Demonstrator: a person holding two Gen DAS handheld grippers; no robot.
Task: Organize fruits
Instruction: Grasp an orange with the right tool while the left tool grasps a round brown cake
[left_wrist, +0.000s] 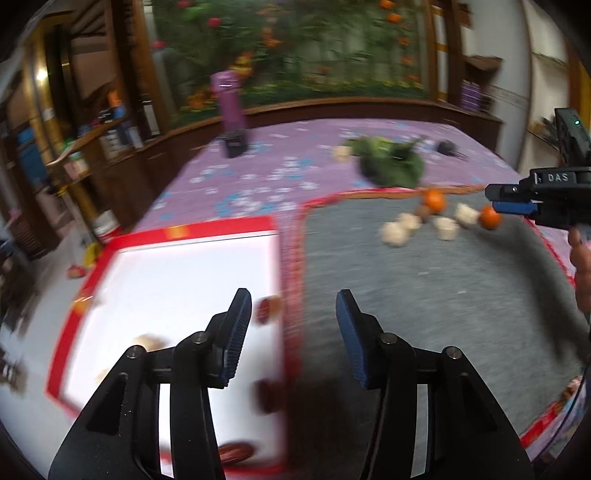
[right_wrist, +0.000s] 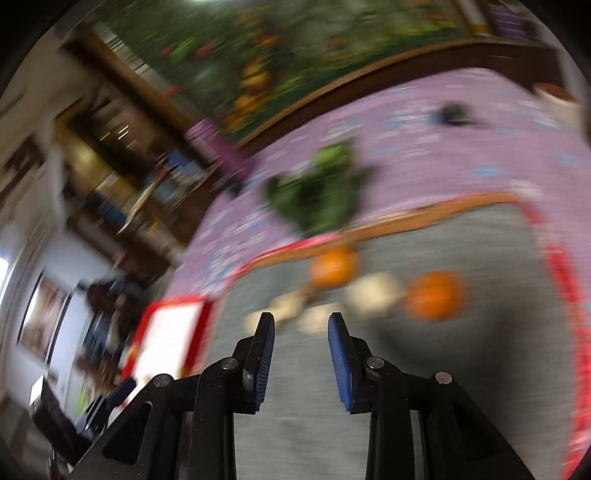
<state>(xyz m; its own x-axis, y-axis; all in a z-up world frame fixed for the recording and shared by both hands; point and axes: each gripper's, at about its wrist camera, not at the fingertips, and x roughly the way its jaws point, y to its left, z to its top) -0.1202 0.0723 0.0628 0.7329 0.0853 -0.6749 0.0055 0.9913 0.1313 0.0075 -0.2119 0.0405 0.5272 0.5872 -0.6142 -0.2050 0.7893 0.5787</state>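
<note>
Two oranges (left_wrist: 434, 199) (left_wrist: 490, 217) and several pale lumpy fruits (left_wrist: 395, 233) lie together at the far right of a grey mat (left_wrist: 424, 295). A white tray with a red rim (left_wrist: 177, 233) lies left of the mat and holds brown fruits (left_wrist: 266, 309) and pale ones (left_wrist: 149, 341). My left gripper (left_wrist: 293, 314) is open and empty above the tray's right edge. My right gripper (right_wrist: 301, 325) is open and empty above the mat, just short of the fruit cluster (right_wrist: 373, 291); it also shows in the left wrist view (left_wrist: 513, 201) beside the right orange. Both views are blurred.
A green leafy bunch (left_wrist: 391, 162) lies on the purple cloth (left_wrist: 258, 173) behind the mat. A purple bottle (left_wrist: 231, 103) stands at the back left, and a small dark object (left_wrist: 447, 147) at the back right. Wooden shelves (left_wrist: 92, 140) run along the left.
</note>
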